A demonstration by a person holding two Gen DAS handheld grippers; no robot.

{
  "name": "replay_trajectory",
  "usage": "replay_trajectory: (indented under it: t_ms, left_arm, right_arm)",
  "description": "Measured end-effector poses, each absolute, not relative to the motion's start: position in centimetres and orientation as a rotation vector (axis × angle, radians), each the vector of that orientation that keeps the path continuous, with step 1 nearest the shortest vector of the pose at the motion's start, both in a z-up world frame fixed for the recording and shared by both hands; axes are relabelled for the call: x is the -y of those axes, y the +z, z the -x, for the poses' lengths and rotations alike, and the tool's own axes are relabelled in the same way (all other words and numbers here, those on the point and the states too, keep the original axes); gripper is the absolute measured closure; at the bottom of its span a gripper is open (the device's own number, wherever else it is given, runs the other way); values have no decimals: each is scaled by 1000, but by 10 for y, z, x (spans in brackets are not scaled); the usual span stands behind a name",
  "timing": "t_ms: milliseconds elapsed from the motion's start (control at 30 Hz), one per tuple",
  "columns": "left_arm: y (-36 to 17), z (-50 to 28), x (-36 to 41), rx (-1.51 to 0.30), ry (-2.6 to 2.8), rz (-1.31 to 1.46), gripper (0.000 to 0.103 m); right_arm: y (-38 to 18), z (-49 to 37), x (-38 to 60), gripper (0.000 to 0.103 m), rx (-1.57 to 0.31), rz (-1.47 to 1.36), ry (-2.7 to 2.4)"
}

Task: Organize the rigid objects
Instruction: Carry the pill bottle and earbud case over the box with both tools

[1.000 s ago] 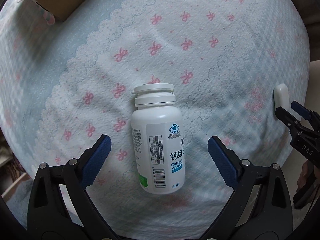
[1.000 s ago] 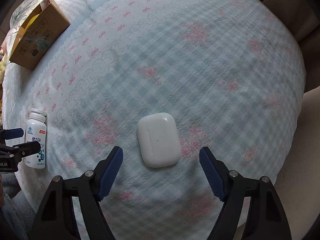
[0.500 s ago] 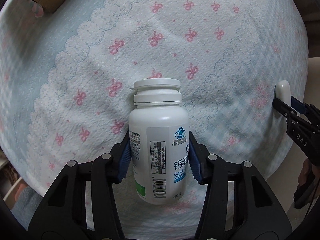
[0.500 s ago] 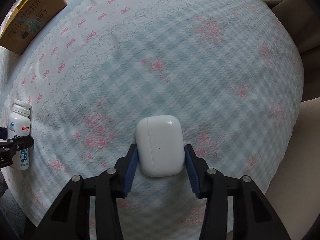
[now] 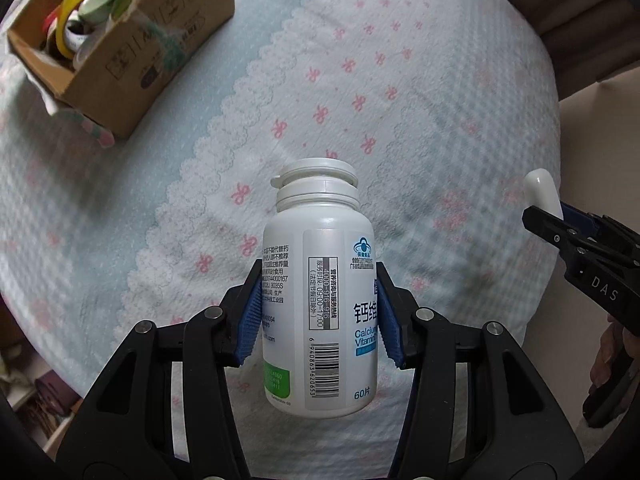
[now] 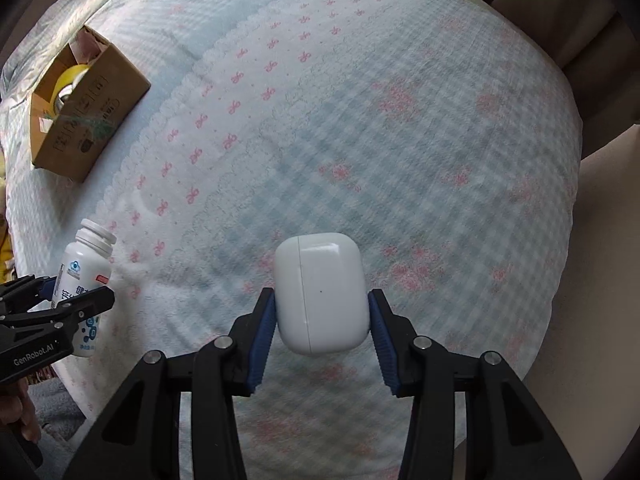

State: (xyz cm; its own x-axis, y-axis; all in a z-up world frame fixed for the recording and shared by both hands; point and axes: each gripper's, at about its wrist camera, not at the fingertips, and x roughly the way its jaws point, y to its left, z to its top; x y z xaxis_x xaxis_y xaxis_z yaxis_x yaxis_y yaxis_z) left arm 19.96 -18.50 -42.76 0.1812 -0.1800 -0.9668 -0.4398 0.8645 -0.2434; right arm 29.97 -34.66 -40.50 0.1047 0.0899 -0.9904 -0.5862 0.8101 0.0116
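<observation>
While clamped in the left gripper (image 5: 319,312), calcium bottle (image 5: 320,300) mid-frame; earbud case (image 6: 322,298) pinched by right gripper (image 6: 322,320). Carry step; next, cardboard box (image 5: 132,64) upper left.

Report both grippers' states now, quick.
Left gripper: shut on the white pill bottle.
Right gripper: shut on the white earbud case.

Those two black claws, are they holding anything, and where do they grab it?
The left gripper clamps the white pill bottle across the middle of its body. The right gripper clamps the white earbud case by its two sides.
</observation>
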Motion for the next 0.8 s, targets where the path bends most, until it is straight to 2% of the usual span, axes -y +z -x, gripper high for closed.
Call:
replay_trajectory:
  t_ms: [267, 533, 800]
  left_arm:
    - [-344, -197, 160, -1251, 82, 492, 56]
    - [-271, -190, 100, -1127, 47, 471, 56]
    - [-234, -192, 10, -1069, 4, 485, 56]
  right_arm:
    - [-326, -296, 346, 61, -1324, 272, 475]
    - [-258, -273, 303, 61, -1248, 165, 466]
    - [-218, -252, 224, 61, -1182, 111, 470]
